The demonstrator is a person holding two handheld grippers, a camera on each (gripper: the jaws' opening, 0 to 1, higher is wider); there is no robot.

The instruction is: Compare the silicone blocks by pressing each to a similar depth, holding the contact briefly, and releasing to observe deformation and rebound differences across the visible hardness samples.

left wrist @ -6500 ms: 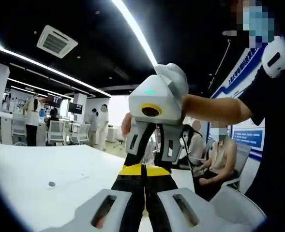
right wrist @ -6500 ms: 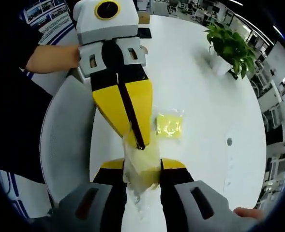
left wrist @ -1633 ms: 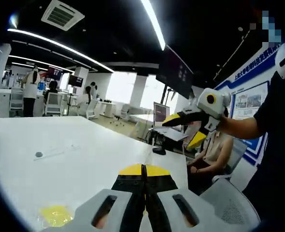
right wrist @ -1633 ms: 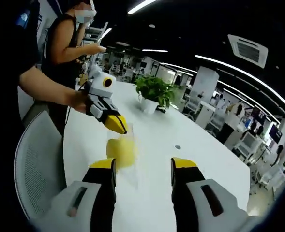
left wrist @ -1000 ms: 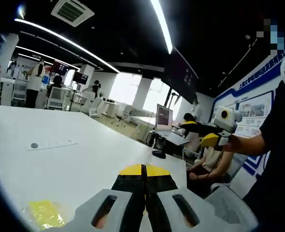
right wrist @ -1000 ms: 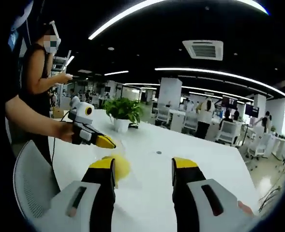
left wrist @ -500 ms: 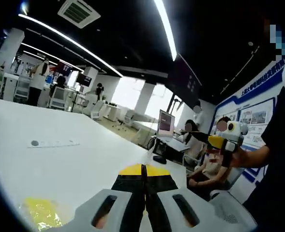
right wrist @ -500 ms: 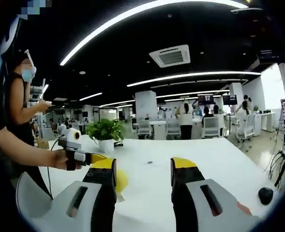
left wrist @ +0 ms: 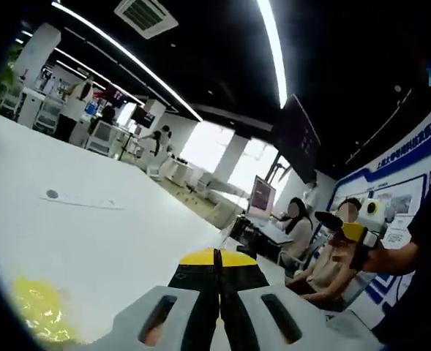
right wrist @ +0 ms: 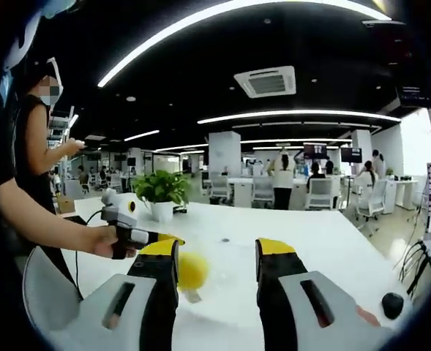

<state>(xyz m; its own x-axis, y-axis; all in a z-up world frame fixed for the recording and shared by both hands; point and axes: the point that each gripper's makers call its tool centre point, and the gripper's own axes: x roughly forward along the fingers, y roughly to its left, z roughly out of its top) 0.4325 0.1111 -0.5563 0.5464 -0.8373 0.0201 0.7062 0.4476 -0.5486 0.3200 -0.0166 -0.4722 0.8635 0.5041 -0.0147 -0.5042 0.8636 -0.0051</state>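
Left gripper [left wrist: 216, 274] jaws pressed together, empty; yellow silicone block [left wrist: 36, 311] lay left of them on the white table [left wrist: 91, 234]. Right gripper [right wrist: 215, 267] jaws stood apart, block [right wrist: 192, 272] between them, perhaps bagged. Blue wall poster [left wrist: 398, 197] writing unreadable.

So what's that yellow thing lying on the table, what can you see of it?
The yellow piece looks like a soft block sealed in a clear, crinkly plastic bag that glints under the lights. It lies flat on the white table, low in the left gripper view beside the shut left gripper, with nothing touching it. The right gripper view shows a yellow, rounded shape just past the inner edge of one jaw of the open right gripper, a clear flap hanging below it. It is too blurred to tell more.
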